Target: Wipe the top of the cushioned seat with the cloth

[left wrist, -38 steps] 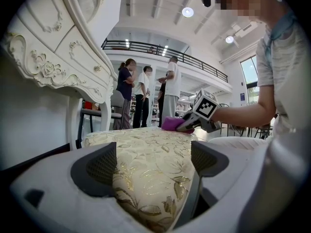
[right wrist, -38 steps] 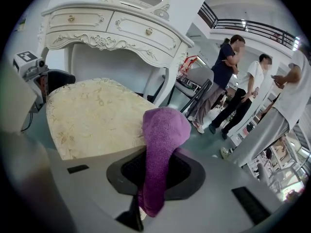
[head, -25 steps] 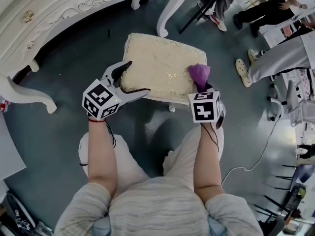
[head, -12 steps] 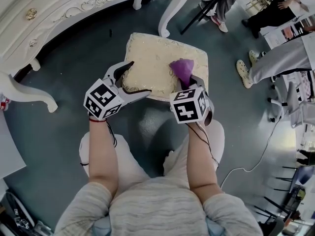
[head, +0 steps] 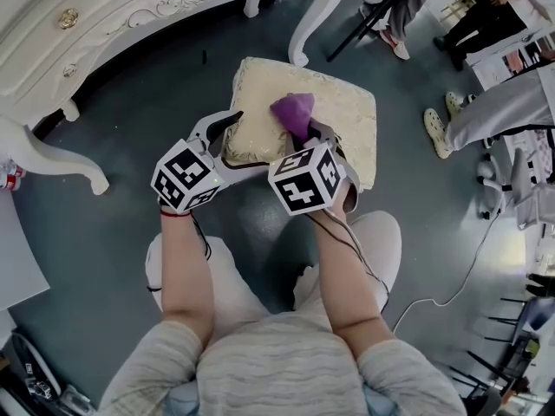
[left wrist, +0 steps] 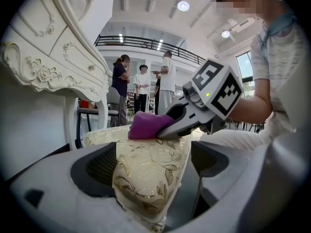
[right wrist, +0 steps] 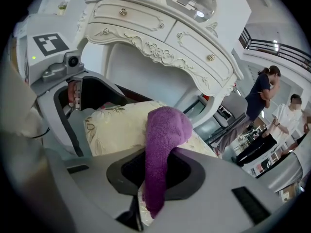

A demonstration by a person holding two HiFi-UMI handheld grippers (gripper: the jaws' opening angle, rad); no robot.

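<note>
The cushioned seat [head: 347, 115], cream with gold leaf print, stands on the grey floor in front of me. My left gripper [head: 227, 139] straddles its near left corner, and in the left gripper view both pads [left wrist: 104, 166] touch the cushion [left wrist: 150, 164]. My right gripper [head: 305, 133] is shut on a purple cloth [head: 293, 111]. The cloth rests on the seat top, left of its middle. In the right gripper view the cloth [right wrist: 165, 130] hangs pinched between the jaws over the cushion [right wrist: 116, 125]. The left gripper view shows the cloth [left wrist: 146, 126] pressed on the top.
A white carved dressing table [head: 130, 11] stands to the far left, with one curved leg [head: 314, 20] just behind the seat. People [head: 486, 111] stand at the right. A white cable [head: 460, 276] lies on the floor. My knees are just below the seat.
My right gripper has carried the purple cloth leftward across the seat top, from the near right corner to left of the middle. The left gripper has stayed on its corner.
</note>
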